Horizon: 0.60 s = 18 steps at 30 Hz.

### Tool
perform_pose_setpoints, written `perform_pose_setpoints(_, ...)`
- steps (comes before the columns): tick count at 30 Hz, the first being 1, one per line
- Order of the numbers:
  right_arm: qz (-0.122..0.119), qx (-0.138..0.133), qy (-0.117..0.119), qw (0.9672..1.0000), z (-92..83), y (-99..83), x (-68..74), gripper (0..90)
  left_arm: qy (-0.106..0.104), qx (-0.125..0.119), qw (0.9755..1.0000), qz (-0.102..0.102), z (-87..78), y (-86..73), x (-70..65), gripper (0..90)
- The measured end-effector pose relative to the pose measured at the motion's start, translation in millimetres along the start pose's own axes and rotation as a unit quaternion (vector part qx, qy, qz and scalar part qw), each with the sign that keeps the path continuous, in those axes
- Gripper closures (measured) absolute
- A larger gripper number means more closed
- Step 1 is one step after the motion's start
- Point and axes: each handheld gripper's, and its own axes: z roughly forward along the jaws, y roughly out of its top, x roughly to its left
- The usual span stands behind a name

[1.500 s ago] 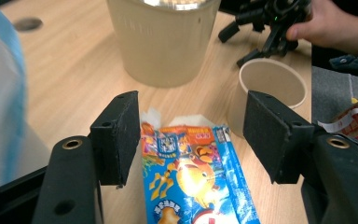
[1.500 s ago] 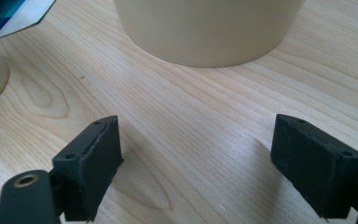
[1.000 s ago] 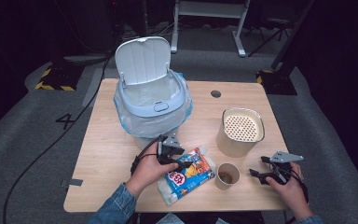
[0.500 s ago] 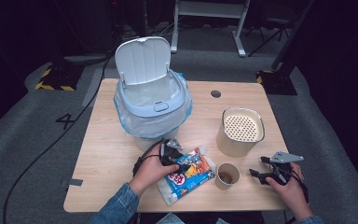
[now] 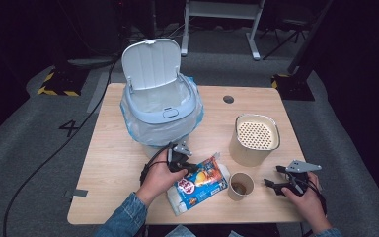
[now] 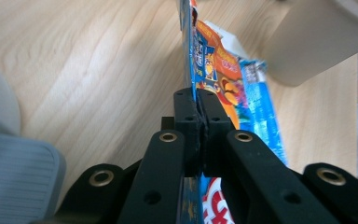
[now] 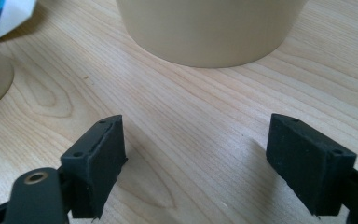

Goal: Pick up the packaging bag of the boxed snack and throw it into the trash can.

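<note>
A blue and orange snack bag [image 5: 201, 184] lies on the wooden table [image 5: 113, 163] near the front edge. My left gripper [image 5: 189, 168] sits at the bag's upper left end. Its jaws have just been closing, and in the left gripper view the left gripper [image 6: 198, 100] pinches the thin edge of the bag [image 6: 219, 70] between its pads. My right gripper [image 5: 272, 184] rests low at the front right of the table, open. Between the wide-apart jaws of the right gripper [image 7: 196, 140] there is only bare wood.
A pale blue bin [image 5: 160, 106] with a raised lid and a plastic liner stands at the back left. A beige canister [image 5: 254, 138] with a perforated top stands right of centre. A small paper cup [image 5: 240, 186] sits between the bag and the right gripper.
The left gripper's jaws have closed onto the edge of the snack bag. The right hand and its gripper have stayed where they were.
</note>
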Motion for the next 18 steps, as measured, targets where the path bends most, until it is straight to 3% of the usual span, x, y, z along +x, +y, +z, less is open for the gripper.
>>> perform_pose_setpoints(7, 0.001, 0.0, -0.001, 1.0, -0.2, -0.1, 0.5, 20.1, 0.008, -0.036, 0.9992, 0.014, -25.7, 8.7, -5.4, 88.6)
perform_pose_setpoints(12, 0.001, 0.0, -0.001, 1.0, -0.2, -0.1, 0.5, 20.1, 0.018, -0.069, 0.9972, 0.023, -46.3, 15.4, -8.3, 88.7)
perform_pose_setpoints(15, 0.001, 0.0, -0.001, 1.0, -0.2, -0.1, 0.5, 20.1, 0.024, -0.095, 0.9948, 0.026, -58.7, 19.7, -8.6, 88.8)
perform_pose_setpoints(18, 0.001, 0.0, -0.001, 1.0, -0.2, -0.1, 0.5, 20.1, 0.028, -0.128, 0.991, 0.029, -71.1, 24.7, -8.1, 88.7)
